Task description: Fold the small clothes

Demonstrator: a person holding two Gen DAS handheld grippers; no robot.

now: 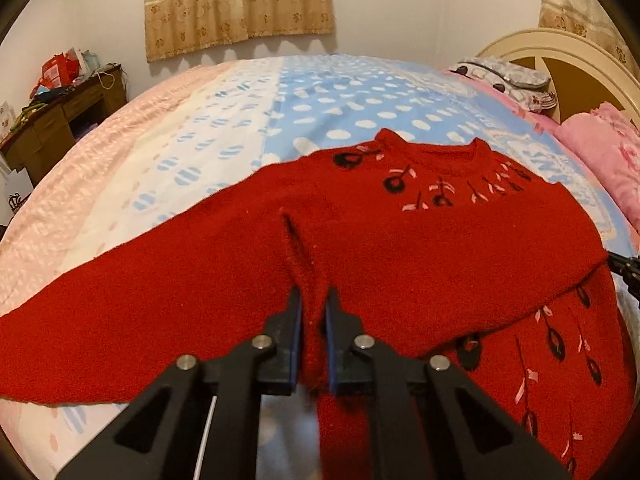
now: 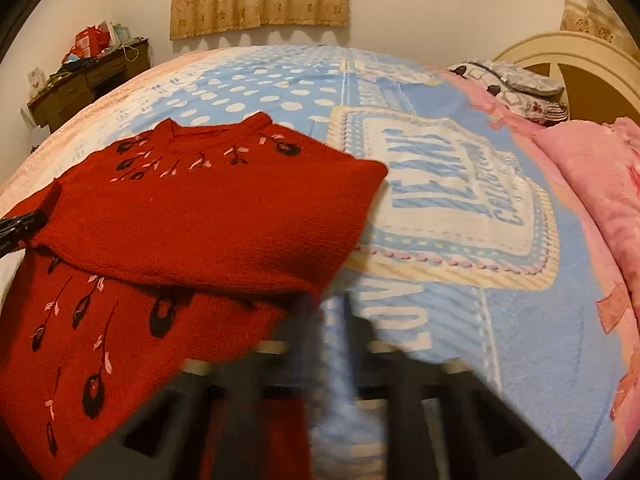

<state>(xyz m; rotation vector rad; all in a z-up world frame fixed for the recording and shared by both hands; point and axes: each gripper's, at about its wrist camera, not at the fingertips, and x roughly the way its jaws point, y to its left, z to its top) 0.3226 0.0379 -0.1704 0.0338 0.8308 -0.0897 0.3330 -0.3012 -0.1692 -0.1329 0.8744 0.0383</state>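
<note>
Left gripper (image 1: 313, 312) pinches a raised ridge of the red sweater (image 1: 400, 248) on the bedspread (image 1: 320, 96).

Right gripper (image 2: 332, 320) is motion-blurred at the sweater's near right corner; its jaws are pressed together (whether cloth sits between them cannot be told). One sleeve runs left, its cuff cut off.

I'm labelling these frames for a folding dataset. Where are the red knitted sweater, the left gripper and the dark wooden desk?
Red knitted sweater (image 1: 400, 248): left wrist view, plain chest area.
Left gripper (image 1: 314, 312): left wrist view, between its fingertips, pinching a knit fold.
Dark wooden desk (image 2: 92, 80): right wrist view, drawer front.
</note>
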